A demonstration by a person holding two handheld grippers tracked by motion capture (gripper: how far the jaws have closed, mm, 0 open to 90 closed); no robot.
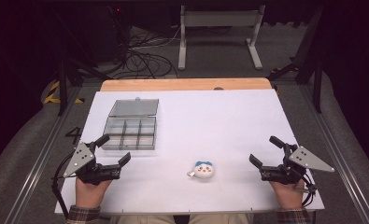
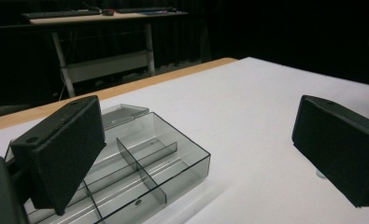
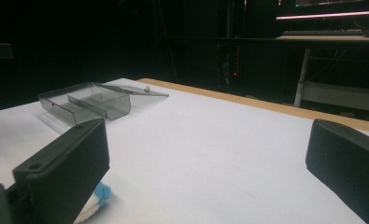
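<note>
From above, the high view is showing the whole layout: a small white plush toy (image 1: 202,170) with a blue cap is lying on the white counter (image 1: 219,121), well in front of and to the right of the clear compartment box (image 1: 130,133), toward the person's edge. The left gripper (image 1: 112,149) is hovering just in front of the box's near left corner, and the right gripper (image 1: 262,150) is sitting far to the right of the box, beyond the toy. The toy is lying between the two grippers, touching neither.

The left gripper view is giving a close look into the box (image 2: 140,163): its dividers are splitting it into compartments, and its open lid (image 2: 121,114) is lying flat behind it. The toy is not in this picture. The right gripper view is catching a blue and white edge of the toy (image 3: 95,201) peeking out beside one finger, with the box (image 3: 86,106) far off beyond it.

The toy is lying face up, its blue top pointing toward the box's side of the counter; it is nearly round, slightly wider than tall, with a small tag sticking out at its left.

Both grippers' fingers (image 2: 60,149) are standing wide apart, with nothing between them; the right ones (image 3: 65,172) are likewise gripping nothing.
</note>
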